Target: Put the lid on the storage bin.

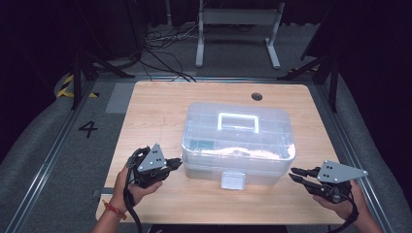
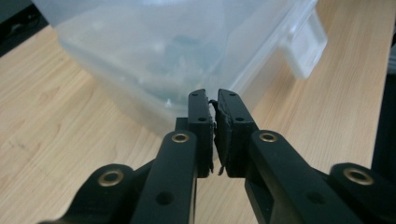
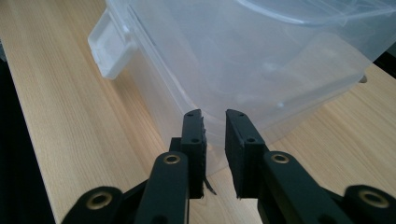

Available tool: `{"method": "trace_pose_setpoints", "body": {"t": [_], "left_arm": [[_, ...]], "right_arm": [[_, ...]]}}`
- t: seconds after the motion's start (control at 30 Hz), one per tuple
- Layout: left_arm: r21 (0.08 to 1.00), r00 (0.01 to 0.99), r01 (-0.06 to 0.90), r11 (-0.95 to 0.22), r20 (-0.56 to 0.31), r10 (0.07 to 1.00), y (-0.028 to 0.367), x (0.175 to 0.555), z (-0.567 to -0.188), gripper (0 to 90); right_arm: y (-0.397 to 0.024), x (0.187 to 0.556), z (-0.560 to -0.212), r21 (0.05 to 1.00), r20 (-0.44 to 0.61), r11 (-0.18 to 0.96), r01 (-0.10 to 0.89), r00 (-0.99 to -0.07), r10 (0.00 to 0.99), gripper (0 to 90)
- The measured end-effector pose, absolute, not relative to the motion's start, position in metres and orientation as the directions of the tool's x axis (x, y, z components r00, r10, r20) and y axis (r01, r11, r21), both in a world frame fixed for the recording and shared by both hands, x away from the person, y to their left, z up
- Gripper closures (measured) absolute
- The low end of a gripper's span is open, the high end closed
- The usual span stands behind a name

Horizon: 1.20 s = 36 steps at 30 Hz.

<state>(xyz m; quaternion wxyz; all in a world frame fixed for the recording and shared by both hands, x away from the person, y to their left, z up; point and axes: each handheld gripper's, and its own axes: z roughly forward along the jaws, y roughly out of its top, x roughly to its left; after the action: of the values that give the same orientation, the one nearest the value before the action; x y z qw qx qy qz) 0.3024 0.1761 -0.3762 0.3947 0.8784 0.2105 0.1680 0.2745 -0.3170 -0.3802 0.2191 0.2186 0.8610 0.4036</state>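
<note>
Box: clear plastic lidded storage box [image 1: 238, 143] sits mid-table on the light wooden table [image 1: 155, 111].
Your left gripper [image 1: 176, 164]: jaws nearly together, empty, at its corner.
Your right gripper [image 1: 297, 174]: jaws slightly parted, empty.

Two forearms come in from the bottom edge of the high view, one at each lower corner. The left hand [image 1: 130, 187] wraps around the body of the left gripper [image 1: 176, 164], a red band at its wrist and a black cable trailing back along the arm. This gripper points rightward, grey plate uppermost; in the left gripper view its fingers [image 2: 201, 116] stand nearly together, a thin slit between the pads. The right hand [image 1: 346, 204] holds the right gripper [image 1: 295, 174] pointing leftward, its fingers [image 3: 194, 133] parted by a narrow gap, nothing between them.
</note>
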Motion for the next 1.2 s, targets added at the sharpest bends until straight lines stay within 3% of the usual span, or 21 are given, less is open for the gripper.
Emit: {"method": "trace_pose_setpoints", "body": {"t": [0.6,0.77,1.2], "left_arm": [[0.632,0.822,0.336,-0.699,0.165,0.544,0.203,0.295,-0.426,52.9],[0.63,0.817,0.366,-0.685,0.135,0.56,0.21,0.295,-0.438,42.1],[0.597,0.807,0.447,-0.666,0.052,0.588,0.233,0.302,-0.469,24.8]], "right_arm": [[-0.356,0.283,-0.419,0.755,-0.199,0.58,0.307,-0.736,0.648,51.8],[-0.374,0.287,-0.435,0.75,-0.188,0.566,0.342,-0.71,0.678,47.1],[-0.431,0.289,-0.477,0.78,-0.043,0.402,0.48,-0.6,0.799,36.8]]}}
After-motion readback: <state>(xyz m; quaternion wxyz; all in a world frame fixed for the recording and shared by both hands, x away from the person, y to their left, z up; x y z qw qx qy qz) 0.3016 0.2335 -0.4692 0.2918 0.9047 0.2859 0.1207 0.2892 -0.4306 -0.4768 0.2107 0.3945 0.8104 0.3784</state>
